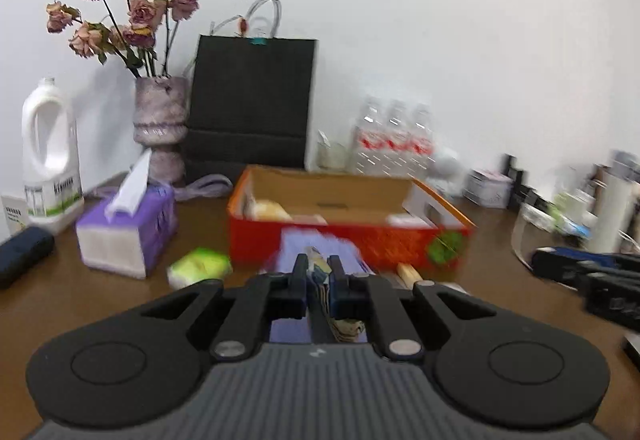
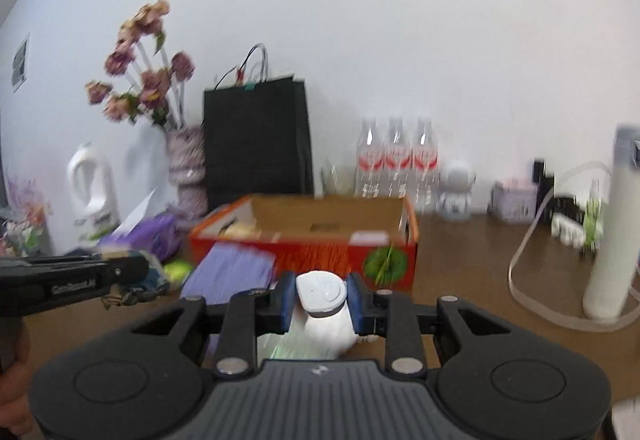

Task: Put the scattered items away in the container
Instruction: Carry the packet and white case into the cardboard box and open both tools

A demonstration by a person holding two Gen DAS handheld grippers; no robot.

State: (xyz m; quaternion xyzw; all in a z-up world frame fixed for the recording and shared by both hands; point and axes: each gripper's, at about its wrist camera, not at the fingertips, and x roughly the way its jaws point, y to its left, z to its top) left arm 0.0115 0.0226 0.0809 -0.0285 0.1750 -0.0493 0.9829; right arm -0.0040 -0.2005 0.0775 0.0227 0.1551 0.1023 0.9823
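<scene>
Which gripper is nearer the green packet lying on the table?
Left. The left gripper, shut on a thin patterned item, is just beside the green packet; the right gripper, holding a white bottle, is farther off.

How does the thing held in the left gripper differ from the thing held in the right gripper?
The left gripper is shut on a thin, flat, multicoloured packet, pinched edge-on; the right gripper is shut on a thick, rounded white plastic bottle with a flat cap. The packet leaves the jaws nearly closed; the bottle keeps them wider apart. Both are held in front of the orange cardboard box.
</scene>
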